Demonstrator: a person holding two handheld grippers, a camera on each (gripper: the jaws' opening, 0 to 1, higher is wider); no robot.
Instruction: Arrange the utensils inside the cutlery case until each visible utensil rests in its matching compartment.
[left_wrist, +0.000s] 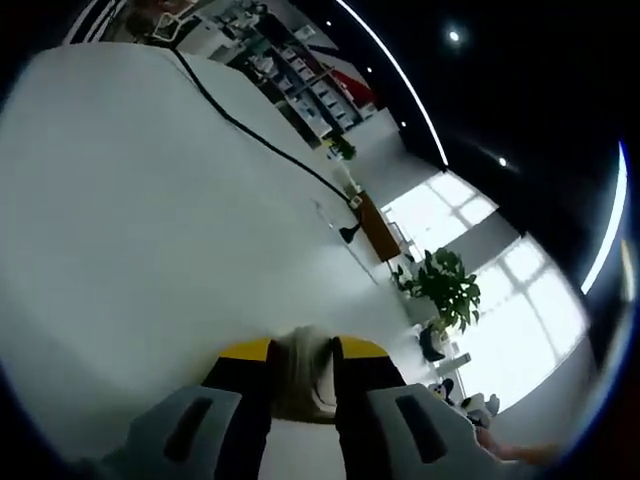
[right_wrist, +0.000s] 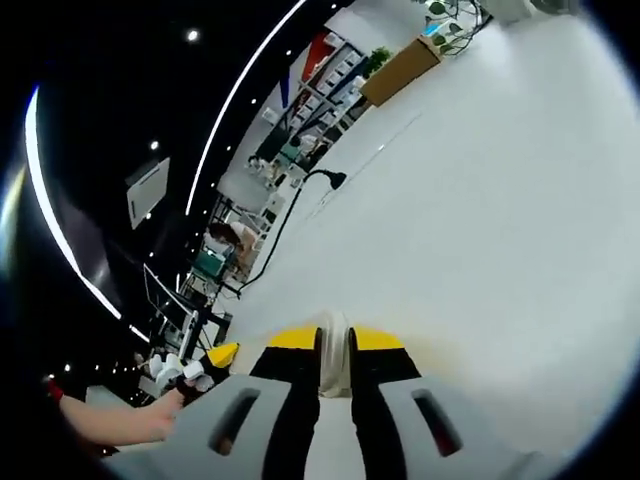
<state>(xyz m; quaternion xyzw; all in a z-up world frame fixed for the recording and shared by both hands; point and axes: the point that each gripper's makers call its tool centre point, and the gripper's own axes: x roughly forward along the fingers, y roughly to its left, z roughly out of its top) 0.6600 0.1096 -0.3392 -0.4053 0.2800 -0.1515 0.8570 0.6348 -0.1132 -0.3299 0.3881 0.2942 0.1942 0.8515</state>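
Claw left (left_wrist: 302, 372) and claw right (right_wrist: 335, 352) both hang with jaws nearly together, gripping nothing, over bare white tabletop (left_wrist: 150, 230); probably waiting to begin.

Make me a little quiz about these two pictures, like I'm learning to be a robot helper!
1. Pick one: the cable lying across the white table in the left gripper view is A) red, B) black, C) green.
2. True or false: in the left gripper view, a leafy potted plant stands near the bright windows.
3. Fill the gap: the jaws of the left gripper and of the right gripper both have ____ tips.

Key: 1 B; 2 true; 3 yellow.
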